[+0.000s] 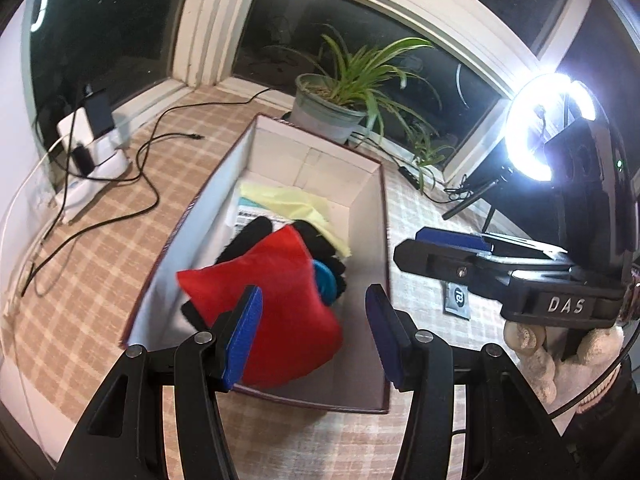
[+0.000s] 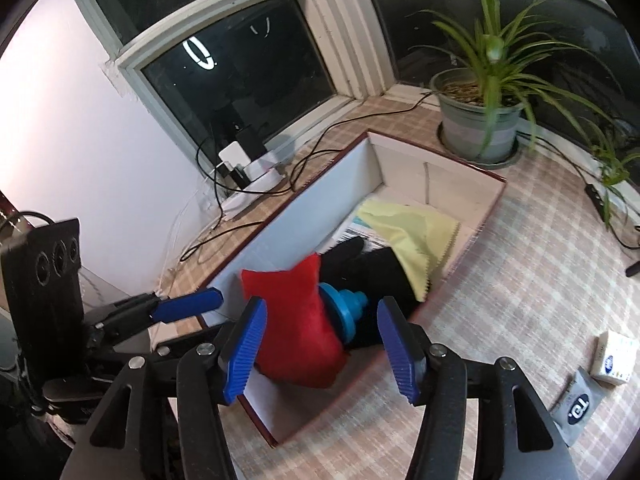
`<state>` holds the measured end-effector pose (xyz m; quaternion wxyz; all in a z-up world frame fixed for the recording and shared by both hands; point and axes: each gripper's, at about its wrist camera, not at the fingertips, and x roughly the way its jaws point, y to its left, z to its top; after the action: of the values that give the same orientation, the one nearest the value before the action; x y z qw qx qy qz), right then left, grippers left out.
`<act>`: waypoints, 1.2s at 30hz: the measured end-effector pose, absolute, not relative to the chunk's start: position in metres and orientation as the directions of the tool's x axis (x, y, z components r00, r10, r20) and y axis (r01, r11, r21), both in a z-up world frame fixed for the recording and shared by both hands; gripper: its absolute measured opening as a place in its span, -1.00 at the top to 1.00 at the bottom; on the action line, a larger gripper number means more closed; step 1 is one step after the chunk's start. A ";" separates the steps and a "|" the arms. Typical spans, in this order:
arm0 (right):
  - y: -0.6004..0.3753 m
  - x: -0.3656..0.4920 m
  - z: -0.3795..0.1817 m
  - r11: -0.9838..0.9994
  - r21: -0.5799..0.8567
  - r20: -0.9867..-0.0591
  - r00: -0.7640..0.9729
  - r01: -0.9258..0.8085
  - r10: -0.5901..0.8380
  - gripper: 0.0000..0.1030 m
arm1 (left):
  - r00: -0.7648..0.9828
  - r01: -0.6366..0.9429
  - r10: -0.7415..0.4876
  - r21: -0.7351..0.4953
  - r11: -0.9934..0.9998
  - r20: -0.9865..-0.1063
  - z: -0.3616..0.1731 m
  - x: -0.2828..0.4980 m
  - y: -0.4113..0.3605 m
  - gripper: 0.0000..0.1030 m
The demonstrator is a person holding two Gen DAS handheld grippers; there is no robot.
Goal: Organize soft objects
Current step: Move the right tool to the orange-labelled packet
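Note:
An open cardboard box with a dark red outside stands on the checked cloth. In it lie a red soft bag, a blue ridged toy, a black glove and a yellow cloth. My left gripper is open above the box's near end, the red bag between and beyond its pads, not held. My right gripper is open above the box's near corner; it shows in the left wrist view.
A potted plant stands behind the box by the window. Chargers and black cables lie at the left. A ring light stands at the right. A grey sachet and a small white box lie on the cloth.

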<state>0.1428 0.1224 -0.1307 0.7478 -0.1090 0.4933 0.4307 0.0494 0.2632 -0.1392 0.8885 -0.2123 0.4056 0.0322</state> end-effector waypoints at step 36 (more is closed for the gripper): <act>-0.299 0.174 -0.092 0.924 0.170 -0.805 0.493 -0.342 0.331 -0.22 | 0.588 0.060 -0.379 -0.429 0.901 -0.714 -0.144 0.117 0.000 -0.20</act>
<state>0.1736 -0.2993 -0.0924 0.8639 -0.0063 0.4645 0.1948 0.1170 -0.0001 -0.1437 0.8721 -0.1833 0.4360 -0.1258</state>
